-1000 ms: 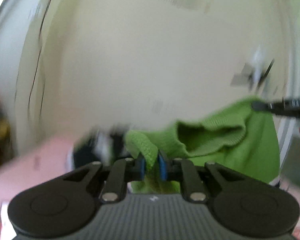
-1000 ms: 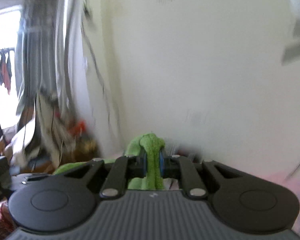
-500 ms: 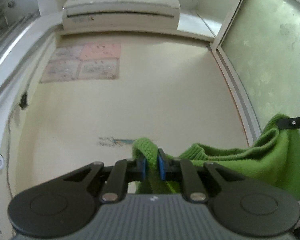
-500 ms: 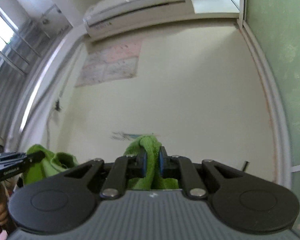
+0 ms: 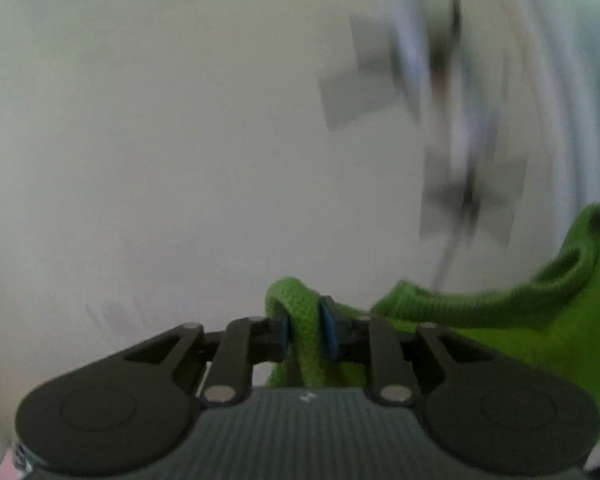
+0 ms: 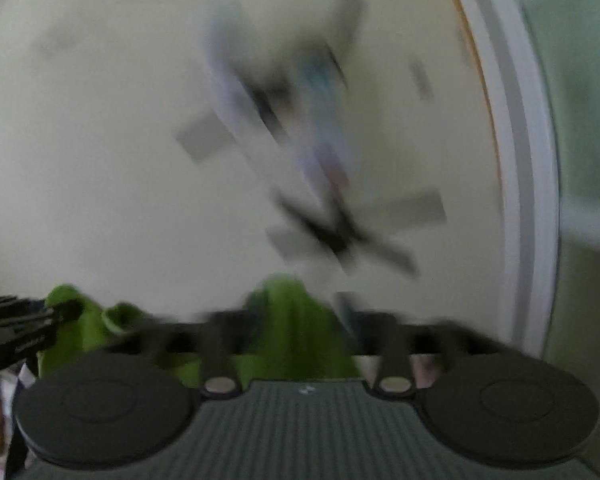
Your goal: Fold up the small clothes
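The left gripper (image 5: 305,330) has its jaws nearly together, the blue pads (image 5: 331,330) clamped on a rolled edge of a green knitted garment (image 5: 548,320). They have just eased apart slightly, but the fold is pinched between them. From the pads the knit loops up toward 12 o'clock and hangs down below the jaws; the rest of the garment stretches away toward 3 o'clock, its ribbed hem sagging in the air.

The right gripper (image 6: 296,332) is smeared by motion. Its jaws stand well apart, having just opened, and a bunch of the same green knit (image 6: 296,328) lies in the gap between them; whether either finger touches it cannot be told. At 9 o'clock in that view, the left gripper's fingers (image 6: 16,320) hold the other green end. Behind both stands a pale wall (image 5: 180,140), with a white frame (image 6: 528,160) at 3 o'clock.
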Tool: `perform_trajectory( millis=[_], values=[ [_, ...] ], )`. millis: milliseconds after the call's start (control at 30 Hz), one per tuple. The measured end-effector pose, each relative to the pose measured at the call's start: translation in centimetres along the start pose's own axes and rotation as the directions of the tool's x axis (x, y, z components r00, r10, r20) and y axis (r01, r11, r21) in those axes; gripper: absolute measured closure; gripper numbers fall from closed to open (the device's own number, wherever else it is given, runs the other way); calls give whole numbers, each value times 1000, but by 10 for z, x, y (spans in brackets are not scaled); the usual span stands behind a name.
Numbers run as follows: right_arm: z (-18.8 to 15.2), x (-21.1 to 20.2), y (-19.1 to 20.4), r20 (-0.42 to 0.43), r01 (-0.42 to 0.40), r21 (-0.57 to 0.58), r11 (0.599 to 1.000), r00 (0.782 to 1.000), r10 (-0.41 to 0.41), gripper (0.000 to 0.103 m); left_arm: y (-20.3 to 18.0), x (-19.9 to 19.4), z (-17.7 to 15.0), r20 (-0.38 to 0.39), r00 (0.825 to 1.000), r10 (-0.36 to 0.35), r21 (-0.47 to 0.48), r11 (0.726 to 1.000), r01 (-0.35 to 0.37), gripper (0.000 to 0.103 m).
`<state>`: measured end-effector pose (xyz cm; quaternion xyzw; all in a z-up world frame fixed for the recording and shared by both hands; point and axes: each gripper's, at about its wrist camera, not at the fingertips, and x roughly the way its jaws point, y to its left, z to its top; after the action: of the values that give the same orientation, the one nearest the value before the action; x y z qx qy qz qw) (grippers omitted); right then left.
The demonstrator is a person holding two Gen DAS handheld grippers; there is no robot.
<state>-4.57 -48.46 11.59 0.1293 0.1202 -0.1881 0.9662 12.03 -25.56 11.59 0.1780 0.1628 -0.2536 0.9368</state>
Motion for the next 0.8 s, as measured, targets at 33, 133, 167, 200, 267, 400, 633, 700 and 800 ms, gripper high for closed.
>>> perform_trajectory(
  millis=[33,133,167,200,267,400,633,700,800],
  values=[
    [-18,21,-16,-54,54,15,998,997,-54,45,-2,32,-12,-121,993,4,5,1000,-4,87],
    [-56,22,-62,-152,44,85,995,988,-31,45,20,62,-60,-258,965,-51,-84,996,30,86],
    [-66,12,-74,-165,32,96,995,986,-16,45,28,58,-70,-253,966,-45,-82,996,25,85],
    [-75,-2,-82,-182,30,87,996,983,-13,45,39,52,-80,-251,967,-39,-85,996,19,85],
    [-95,-34,-93,-202,41,42,998,979,-32,44,66,36,-98,-263,961,-82,-136,990,47,60],
    [-131,-76,-92,-252,34,15,999,967,-29,37,88,12,-118,-292,932,-217,-211,965,158,31],
    [-171,-79,-71,-350,-44,89,995,934,73,95,61,-2,-166,-400,859,-319,-215,944,250,33],
    [-167,-73,-65,-361,19,0,1000,932,-18,103,60,-9,-169,-373,857,-355,-227,931,286,60],
    [-137,-77,-80,-210,257,-179,950,933,-292,103,56,-14,-160,-365,870,-332,-189,941,280,89]
  ],
)
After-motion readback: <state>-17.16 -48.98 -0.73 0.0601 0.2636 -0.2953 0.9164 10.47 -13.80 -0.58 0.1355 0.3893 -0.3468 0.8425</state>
